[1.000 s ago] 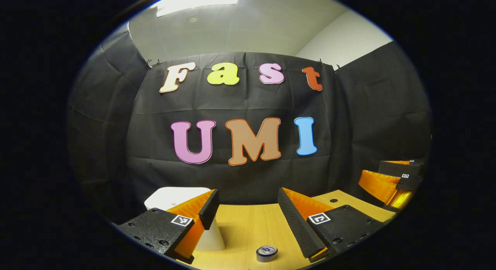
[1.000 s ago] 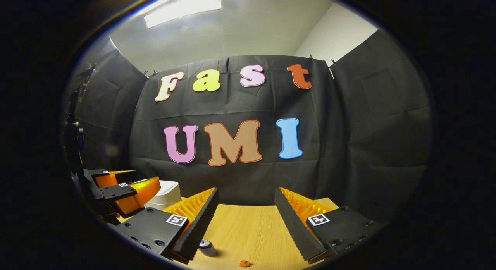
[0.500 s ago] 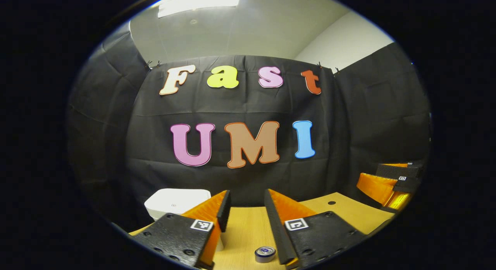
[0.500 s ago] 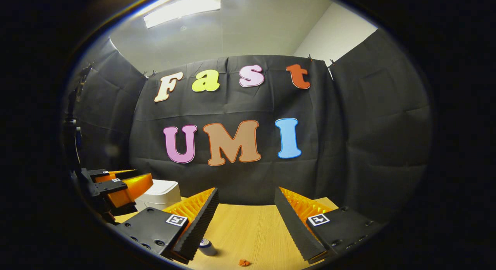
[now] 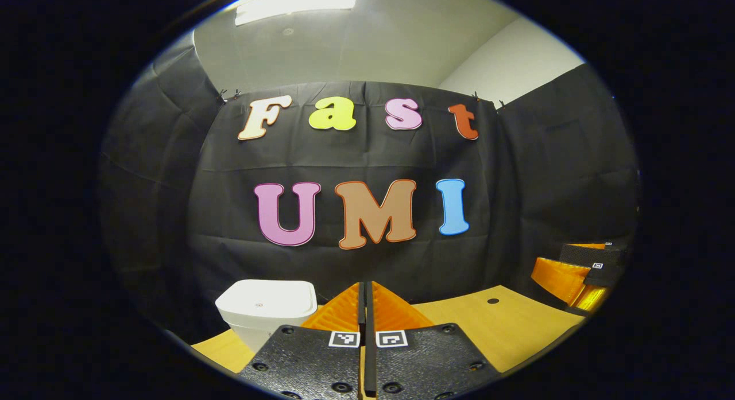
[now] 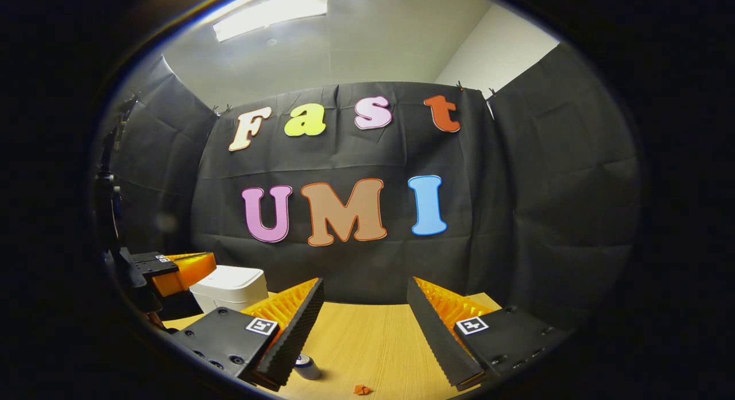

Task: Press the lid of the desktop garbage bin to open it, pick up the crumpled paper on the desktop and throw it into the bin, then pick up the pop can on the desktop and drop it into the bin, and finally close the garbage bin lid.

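A white desktop bin (image 5: pixel 267 305) with its lid down stands at the back left of the wooden table (image 5: pixel 505 325). My left gripper (image 5: pixel 365 294) is shut on nothing, just to the right of the bin and above the table. The right gripper view has the same bin (image 6: pixel 229 285) at left, with the left gripper (image 6: pixel 184 268) beside it. My right gripper (image 6: pixel 364 296) stands open over the table. A pop can (image 6: pixel 307 367) stands by its left finger. A small crumpled orange paper (image 6: pixel 362 389) lies at the near edge.
The right gripper (image 5: pixel 577 271) shows at the far right of the left gripper view. A small dark hole (image 5: pixel 492 301) marks the tabletop there. Black cloth walls close the booth behind and at both sides.
My left gripper has gone from open to shut, and its fingers now hide the pop can. In the right gripper view it has drawn back to the left beside the bin. The right gripper has stayed still.
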Action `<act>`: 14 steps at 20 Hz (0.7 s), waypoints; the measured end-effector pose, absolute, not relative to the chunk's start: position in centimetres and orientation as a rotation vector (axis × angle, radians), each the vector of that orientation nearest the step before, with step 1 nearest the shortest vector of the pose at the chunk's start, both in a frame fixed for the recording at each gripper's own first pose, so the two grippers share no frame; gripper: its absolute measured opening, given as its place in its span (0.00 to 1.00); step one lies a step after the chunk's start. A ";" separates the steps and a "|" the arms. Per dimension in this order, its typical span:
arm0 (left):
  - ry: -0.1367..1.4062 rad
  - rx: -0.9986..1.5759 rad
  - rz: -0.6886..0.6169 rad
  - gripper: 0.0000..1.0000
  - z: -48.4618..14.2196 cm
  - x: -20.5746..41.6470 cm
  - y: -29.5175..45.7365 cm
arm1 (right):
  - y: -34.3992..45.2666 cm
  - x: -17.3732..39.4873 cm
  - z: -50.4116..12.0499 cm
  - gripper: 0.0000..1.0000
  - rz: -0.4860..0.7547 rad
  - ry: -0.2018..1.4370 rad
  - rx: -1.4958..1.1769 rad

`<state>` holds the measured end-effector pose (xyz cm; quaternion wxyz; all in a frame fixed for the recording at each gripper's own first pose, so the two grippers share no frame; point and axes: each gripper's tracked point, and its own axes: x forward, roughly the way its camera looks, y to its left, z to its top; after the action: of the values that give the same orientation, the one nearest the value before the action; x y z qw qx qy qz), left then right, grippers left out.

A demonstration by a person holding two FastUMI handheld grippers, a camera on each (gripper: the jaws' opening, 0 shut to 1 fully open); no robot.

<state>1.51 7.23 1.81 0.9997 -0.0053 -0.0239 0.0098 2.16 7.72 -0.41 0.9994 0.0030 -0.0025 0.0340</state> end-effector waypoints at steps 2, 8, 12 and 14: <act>-0.054 -0.015 0.018 0.00 2.0 1.7 7.6 | 7.8 2.3 -0.4 0.96 0.067 -0.004 0.004; -0.080 0.027 0.099 0.00 3.1 3.4 12.3 | 7.8 2.3 -0.7 0.96 0.049 0.001 -0.002; -0.054 0.026 0.158 0.00 2.7 5.2 16.2 | 7.7 2.3 -1.0 0.96 0.024 0.008 -0.008; -0.034 0.032 0.180 0.00 2.2 6.0 17.9 | 7.6 2.4 -1.3 0.96 0.013 0.014 -0.010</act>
<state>6.00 17.92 2.17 0.9957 0.0159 -0.0170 0.0897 2.38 7.64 -1.28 0.9999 -0.0050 0.0071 0.0064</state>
